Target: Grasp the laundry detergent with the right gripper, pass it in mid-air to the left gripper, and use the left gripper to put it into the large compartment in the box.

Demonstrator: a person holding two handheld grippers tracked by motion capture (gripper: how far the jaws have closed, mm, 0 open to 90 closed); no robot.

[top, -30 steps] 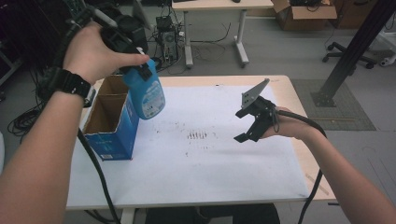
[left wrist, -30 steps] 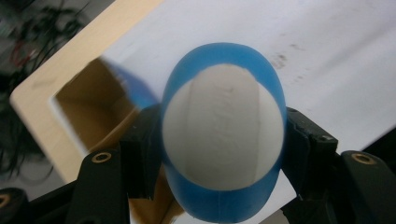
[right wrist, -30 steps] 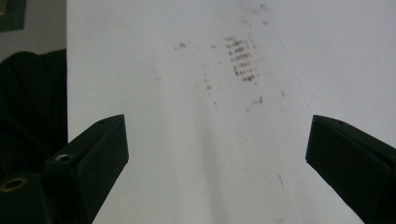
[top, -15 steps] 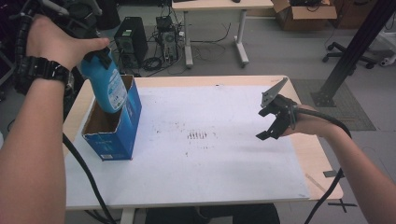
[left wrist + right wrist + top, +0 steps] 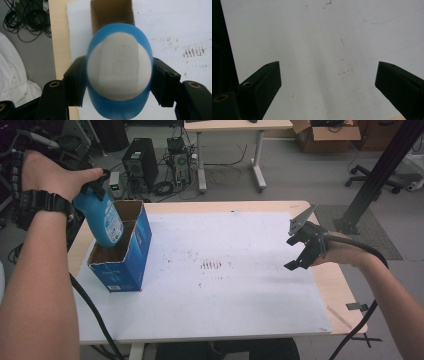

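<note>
High view shows the left claw [image 5: 95, 182] clenched on the blue bottle [image 5: 103, 220], its base already dipping into the open blue box [image 5: 127, 265] beneath, release pending, while the right claw [image 5: 302, 245] hangs released over the tabletop [image 5: 240, 290].

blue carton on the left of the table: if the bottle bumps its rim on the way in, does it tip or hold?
Probably tips or slides. The blue carton stands tall on a narrow base, open-topped and apparently empty, so likely light. It rests free on the smooth white sheet, nothing bracing it. The right tongs are open and well away; the left tongs grip the blue bottle, now partly inside it.
</note>
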